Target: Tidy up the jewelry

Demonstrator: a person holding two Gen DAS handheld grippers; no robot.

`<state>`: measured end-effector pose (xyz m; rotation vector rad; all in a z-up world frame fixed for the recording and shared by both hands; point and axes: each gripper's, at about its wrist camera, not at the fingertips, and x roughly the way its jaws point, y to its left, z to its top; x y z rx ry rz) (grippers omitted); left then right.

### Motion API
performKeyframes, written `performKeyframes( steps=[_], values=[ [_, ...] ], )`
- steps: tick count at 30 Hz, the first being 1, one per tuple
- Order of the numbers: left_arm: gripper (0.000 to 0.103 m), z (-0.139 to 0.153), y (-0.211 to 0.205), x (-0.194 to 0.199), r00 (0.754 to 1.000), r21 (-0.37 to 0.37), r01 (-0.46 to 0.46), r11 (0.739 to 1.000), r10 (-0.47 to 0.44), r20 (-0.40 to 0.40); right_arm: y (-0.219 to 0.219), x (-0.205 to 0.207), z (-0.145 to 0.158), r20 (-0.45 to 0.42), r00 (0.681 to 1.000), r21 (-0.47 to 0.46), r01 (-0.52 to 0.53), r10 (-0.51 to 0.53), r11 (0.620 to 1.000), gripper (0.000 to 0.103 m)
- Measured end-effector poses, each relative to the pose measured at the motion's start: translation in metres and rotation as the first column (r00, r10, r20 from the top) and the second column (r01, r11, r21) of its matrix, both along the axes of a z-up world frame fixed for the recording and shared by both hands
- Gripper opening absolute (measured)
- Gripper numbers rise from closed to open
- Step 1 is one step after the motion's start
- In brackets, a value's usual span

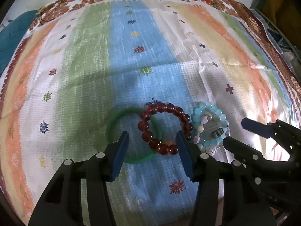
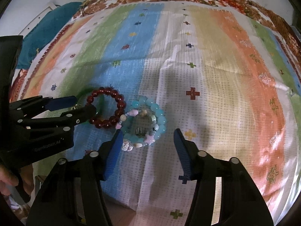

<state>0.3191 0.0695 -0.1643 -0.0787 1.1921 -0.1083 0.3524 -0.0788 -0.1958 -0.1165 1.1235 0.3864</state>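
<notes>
Left wrist view: left tool (image 1: pixel 152 137) is spread wide w/ nothing pinched, and the red bead bracelet (image 1: pixel 165 128) sits right in the gap between its two blue pads, center-bottom of frame. That bracelet lies flat on the striped cloth (image 1: pixel 131 56), overlapping the green bangle (image 1: pixel 114 121), which runs under it and out toward the left pad; left pad looks to be over the bangle's rim, right pad just beside the red beads' right edge. Light blue bead bracelet (image 1: pixel 208 126) touches the red one on its right, lower right of center. Right tool (image 1: pixel 235 130) comes in from the right edge here, also spread, tips near the blue beads. Right wrist view: right tool (image 2: pixel 146 133) is agape, empty; blue bead bracelet (image 2: pixel 143 124) lies just ahead of it, shifted toward the left pad, which is about touching the shell and star charms, while the right pad stands well apart on bare cloth. Red bracelet (image 2: pixel 107 111) is left of center, w/ the left tool (image 2: pixel 79 105) over it from the left edge. Judgement: left tool is nearer red + green, right nearer blue; all rings lie flat, so no long axis, approx. a rim pinch each. Risk: closing left may catch both red and green together.
</notes>
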Motion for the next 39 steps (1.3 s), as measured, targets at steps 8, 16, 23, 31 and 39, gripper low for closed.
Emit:
performKeyframes(
  steps=[8,16,23,31,39],
  values=[
    [0.042,-0.008,0.004,0.008,1.0,-0.052,0.003,0.999,-0.005,-0.03,-0.001,0.002,-0.005,-0.032,0.999,0.031,-0.005,0.006,1.0,0.039],
    [0.037,-0.015,-0.003,0.01,0.998,-0.029,0.04,0.999,-0.041,-0.056,-0.005,0.005,-0.016,-0.071,0.997,0.056,-0.002,0.006,0.998,0.026],
    [0.02,-0.016,-0.001,0.01,0.998,-0.026,0.034,0.999,-0.035,-0.056,-0.004,0.004,-0.017,-0.069,0.998,0.036,-0.01,0.012,0.999,0.015],
    [0.019,-0.014,-0.001,0.006,0.999,-0.022,0.03,0.999,-0.03,-0.042,-0.005,0.003,-0.012,-0.063,0.998,0.043,-0.02,0.023,0.999,0.015],
    [0.018,-0.001,-0.003,-0.003,0.999,-0.014,0.034,0.999,-0.034,-0.015,0.004,-0.004,-0.002,-0.03,0.998,0.015,-0.053,0.053,0.998,0.015]
  ],
)
